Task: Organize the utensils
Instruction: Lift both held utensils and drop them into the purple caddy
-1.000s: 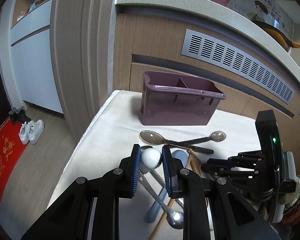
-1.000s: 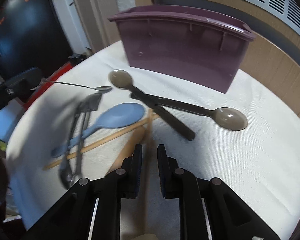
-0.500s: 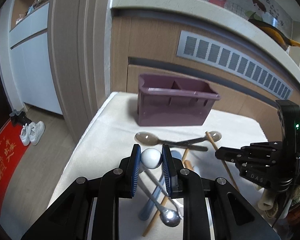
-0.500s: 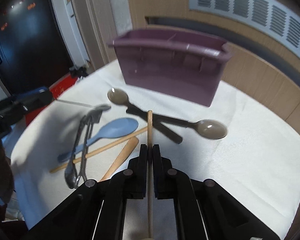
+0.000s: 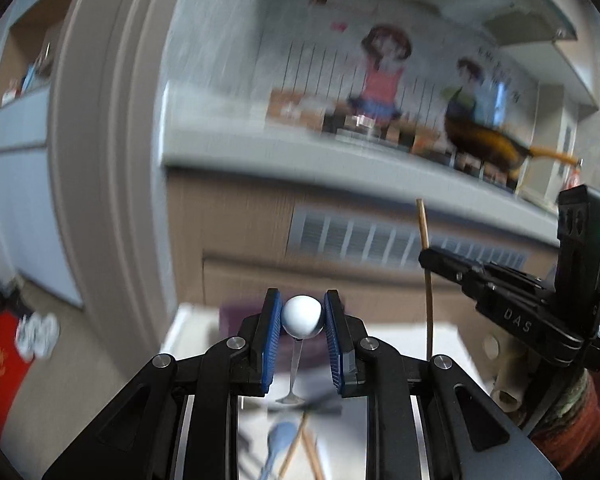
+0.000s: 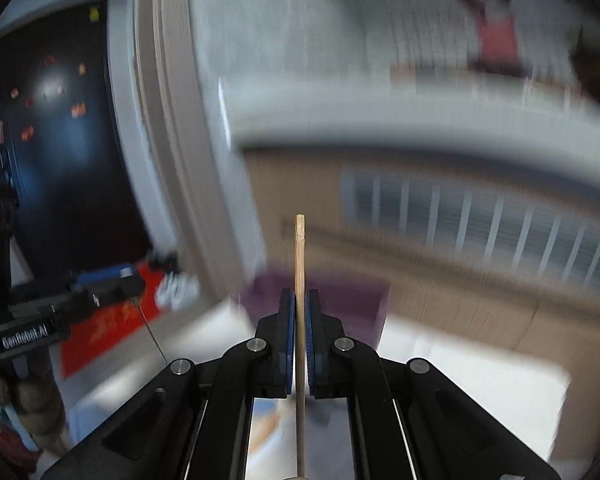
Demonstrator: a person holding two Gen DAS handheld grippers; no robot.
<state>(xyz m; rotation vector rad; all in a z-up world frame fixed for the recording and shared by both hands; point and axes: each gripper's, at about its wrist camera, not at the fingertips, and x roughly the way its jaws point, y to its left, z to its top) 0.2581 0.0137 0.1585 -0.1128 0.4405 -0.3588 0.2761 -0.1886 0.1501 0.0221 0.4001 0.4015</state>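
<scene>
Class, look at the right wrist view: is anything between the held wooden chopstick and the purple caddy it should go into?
Nothing visible. The right gripper holds the wooden chopstick upright; the blurred purple caddy lies straight ahead on the white cloth, with only open space between.

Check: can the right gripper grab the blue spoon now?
Probably not: the right gripper is already shut on a chopstick and raised above the table; the blue spoon lies below.

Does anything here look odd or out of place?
Nothing looks spilled or broken. The oddest sight: each gripper holds one utensil upright in the air, the left a white-tipped metal spoon, the right a single wooden chopstick. Both views are badly blurred, so the table below is hard to judge.
</scene>
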